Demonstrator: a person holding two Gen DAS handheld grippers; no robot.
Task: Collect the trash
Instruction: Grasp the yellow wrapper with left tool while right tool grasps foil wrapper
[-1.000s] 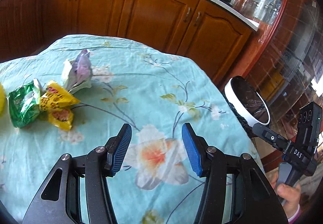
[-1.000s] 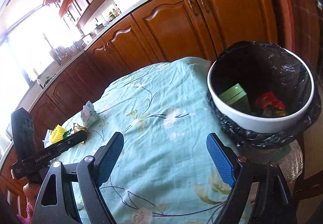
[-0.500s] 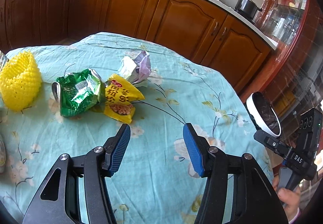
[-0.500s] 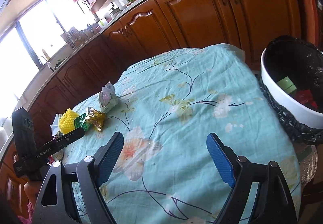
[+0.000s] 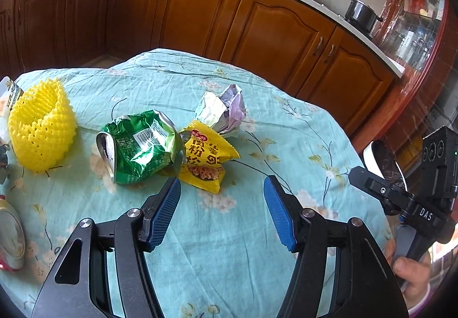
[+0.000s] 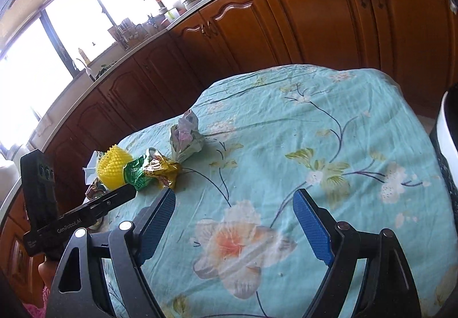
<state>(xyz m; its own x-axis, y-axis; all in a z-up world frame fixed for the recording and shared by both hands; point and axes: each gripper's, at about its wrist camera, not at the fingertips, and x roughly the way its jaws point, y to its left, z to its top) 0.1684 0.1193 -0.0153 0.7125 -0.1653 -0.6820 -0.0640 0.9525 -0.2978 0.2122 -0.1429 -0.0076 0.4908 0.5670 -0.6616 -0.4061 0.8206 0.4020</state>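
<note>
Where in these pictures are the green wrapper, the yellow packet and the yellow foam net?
green wrapper (image 5: 140, 146), left wrist view, on its crumpled middle by the barcode.
yellow packet (image 5: 206, 159), left wrist view, on its printed front.
yellow foam net (image 5: 41, 129), left wrist view, on its outer wall.

Left wrist view: mounted on the left hand-held gripper, looking forward and down along its fingers, close over the tabletop, facing the cabinets. Right wrist view: mounted on the right hand-held gripper, tilted down likewise, farther from the litter. Shared by both: flowered cloth, yellow foam net, green wrapper, crumpled paper.
</note>
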